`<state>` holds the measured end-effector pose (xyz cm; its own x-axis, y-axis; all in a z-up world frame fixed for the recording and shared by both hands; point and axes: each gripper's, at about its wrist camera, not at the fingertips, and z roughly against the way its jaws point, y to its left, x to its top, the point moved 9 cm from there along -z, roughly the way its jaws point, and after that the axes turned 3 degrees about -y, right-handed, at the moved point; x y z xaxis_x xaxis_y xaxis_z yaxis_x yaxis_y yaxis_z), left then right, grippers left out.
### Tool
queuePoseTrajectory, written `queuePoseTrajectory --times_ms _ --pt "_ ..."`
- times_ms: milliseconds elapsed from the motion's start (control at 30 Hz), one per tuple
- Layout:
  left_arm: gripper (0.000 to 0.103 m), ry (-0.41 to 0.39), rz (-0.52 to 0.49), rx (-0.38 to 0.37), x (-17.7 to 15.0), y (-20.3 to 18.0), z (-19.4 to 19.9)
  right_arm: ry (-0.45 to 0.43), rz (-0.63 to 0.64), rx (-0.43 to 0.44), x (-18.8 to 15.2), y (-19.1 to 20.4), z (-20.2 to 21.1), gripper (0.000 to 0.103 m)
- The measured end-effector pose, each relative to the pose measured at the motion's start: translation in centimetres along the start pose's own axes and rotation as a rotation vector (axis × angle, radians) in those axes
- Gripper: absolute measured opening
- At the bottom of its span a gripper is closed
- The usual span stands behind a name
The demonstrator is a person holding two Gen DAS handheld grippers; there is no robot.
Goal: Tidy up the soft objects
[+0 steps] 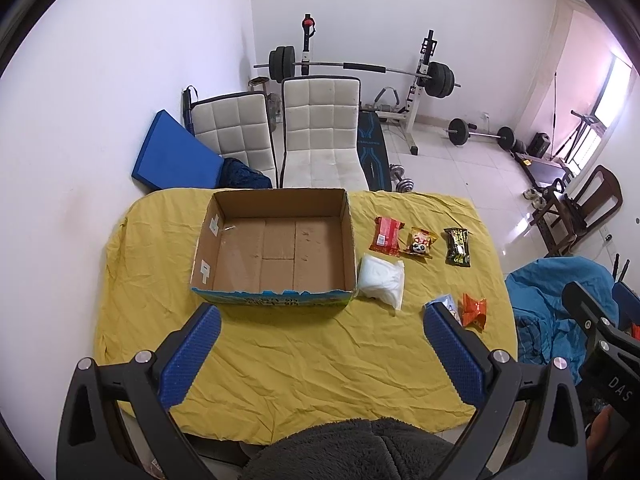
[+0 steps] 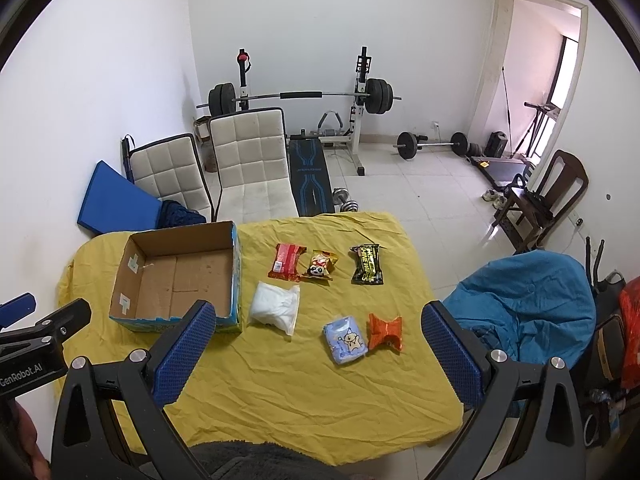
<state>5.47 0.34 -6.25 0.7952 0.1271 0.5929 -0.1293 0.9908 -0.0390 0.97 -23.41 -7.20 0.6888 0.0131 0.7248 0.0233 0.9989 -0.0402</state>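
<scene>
Six packets right of my empty cardboard box (image 2: 176,276); both hand-held grippers (image 1: 320,344) (image 2: 316,348) gaping, slippery white bag (image 2: 276,306) might squirt out.

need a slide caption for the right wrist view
Open right claw above six soft packets beside an empty cardboard box on a yellow tablecloth.

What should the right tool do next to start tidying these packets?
Probably lower the open right tool onto the light blue packet, the nearest one. The cardboard box holds nothing yet, and all six packets lie on the yellow cloth.
</scene>
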Motion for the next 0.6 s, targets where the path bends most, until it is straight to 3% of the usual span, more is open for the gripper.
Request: queuePoseTrajectory --times_ms 600 --pt "0.103 -0.009 0.0 -0.003 0.42 0.12 0.11 -0.022 0.008 0.023 0.75 0.49 0.56 0.103"
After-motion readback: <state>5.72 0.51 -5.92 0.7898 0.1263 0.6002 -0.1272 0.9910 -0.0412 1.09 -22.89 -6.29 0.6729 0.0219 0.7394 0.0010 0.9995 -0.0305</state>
